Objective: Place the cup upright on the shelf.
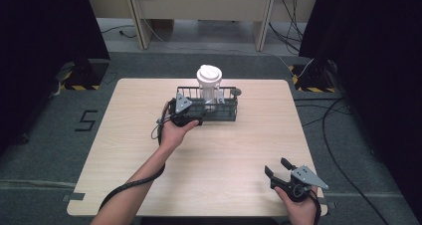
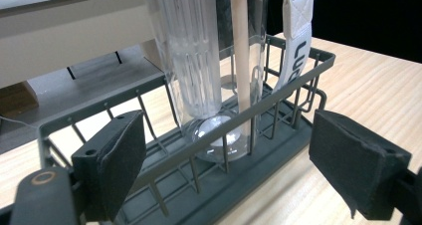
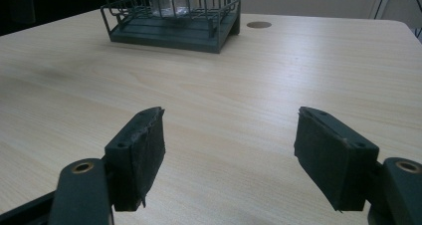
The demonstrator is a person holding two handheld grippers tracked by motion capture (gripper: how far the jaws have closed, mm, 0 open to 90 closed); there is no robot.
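A dark grey wire rack point(image 1: 219, 110) stands toward the far middle of the light wooden tabletop point(image 1: 149, 105), and a clear plastic tumbler point(image 1: 209, 88) with a white lid stands upright inside it, near its middle. The left hand-held gripper point(image 1: 191, 116) sits at the rack's near left corner, its jaws spread wide; in the left gripper view one pad point(image 2: 117, 158) lies at the rack's end and the other point(image 2: 356, 160) out over bare tabletop beside the near rail, with nothing clamped between them. Between those pads and the tumbler point(image 2: 199, 60) stand the rack's rail and upright wires point(image 2: 251, 118) (a white strap with dark lettering point(image 2: 296, 41) hangs over the rail just right of the tumbler). The right hand-held gripper point(image 1: 281, 169) rests at the near right of the tabletop, well apart from the rack, jaws also wide and empty. A small round hole point(image 3: 259, 24) lies in the tabletop just beyond the rack's right end.
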